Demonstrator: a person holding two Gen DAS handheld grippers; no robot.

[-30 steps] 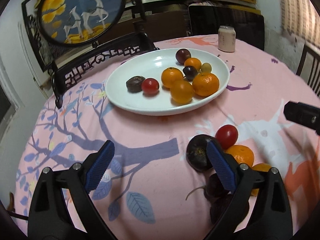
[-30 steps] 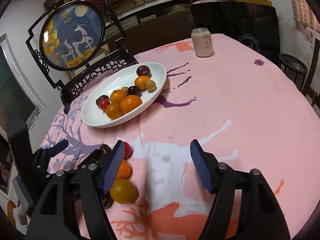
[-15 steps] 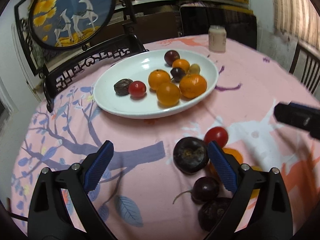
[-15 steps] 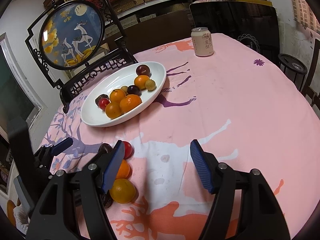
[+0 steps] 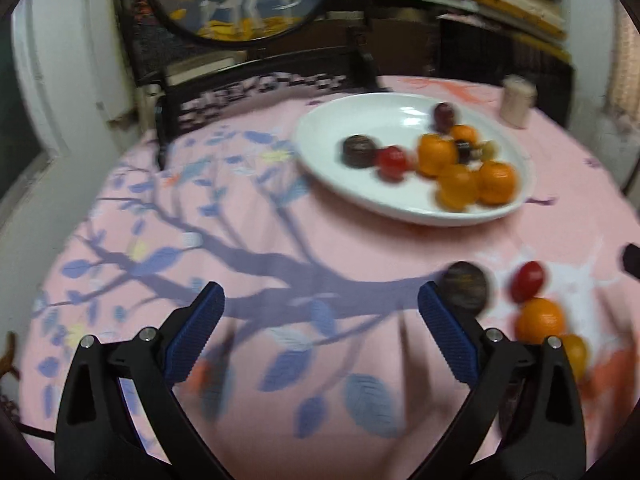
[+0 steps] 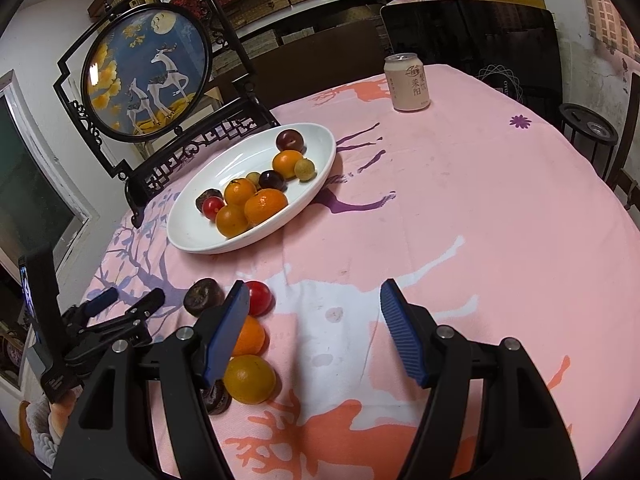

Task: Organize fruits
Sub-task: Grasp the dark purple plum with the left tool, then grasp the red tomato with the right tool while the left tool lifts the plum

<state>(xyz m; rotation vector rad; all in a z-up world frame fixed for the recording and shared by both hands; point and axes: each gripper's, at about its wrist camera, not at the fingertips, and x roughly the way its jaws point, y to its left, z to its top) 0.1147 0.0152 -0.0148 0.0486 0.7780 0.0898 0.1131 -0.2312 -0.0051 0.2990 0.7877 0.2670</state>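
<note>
Here, left tool (image 5: 320, 320) gaping above tablecloth (image 5: 280, 240), right tool (image 6: 314, 316) likewise.

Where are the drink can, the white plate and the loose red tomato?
Pale pink drink can (image 6: 407, 82), right wrist view, middle of its printed side.
White oval plate (image 6: 224, 162), right wrist view, bare inner surface.
Small red tomato on the tablecloth (image 6: 260, 298), right wrist view, its visible centre.

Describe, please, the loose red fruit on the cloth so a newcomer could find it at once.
Start at the white plate on the pink cloth, then come toward the camera to the loose fruit cluster. The small red fruit sits beside a wrinkled dark fruit, above two oranges; it alone is glossy red.
</note>
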